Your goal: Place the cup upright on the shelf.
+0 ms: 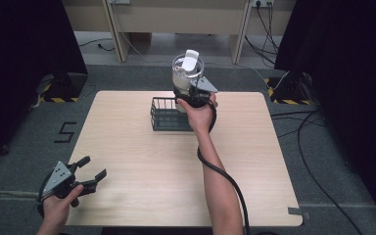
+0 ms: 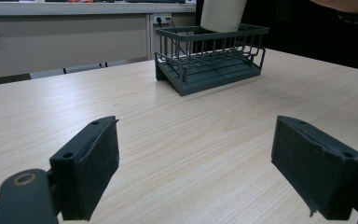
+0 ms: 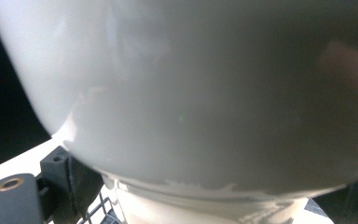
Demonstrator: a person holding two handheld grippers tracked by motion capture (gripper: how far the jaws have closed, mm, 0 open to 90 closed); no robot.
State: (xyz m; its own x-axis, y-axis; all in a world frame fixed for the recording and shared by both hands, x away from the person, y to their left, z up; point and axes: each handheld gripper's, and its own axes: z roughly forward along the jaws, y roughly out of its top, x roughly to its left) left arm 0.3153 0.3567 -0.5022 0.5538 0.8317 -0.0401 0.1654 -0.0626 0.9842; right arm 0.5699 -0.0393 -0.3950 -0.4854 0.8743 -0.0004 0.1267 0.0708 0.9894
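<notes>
Above the black wire basket (image 1: 166, 117), the right gripper (image 1: 194, 90) grips a white cup (image 1: 186, 71) (its jaws wide around it), lifted clear of the table (image 1: 142, 171); near the front left corner, the left gripper (image 1: 89, 174) hovers open, holding nothing
</notes>
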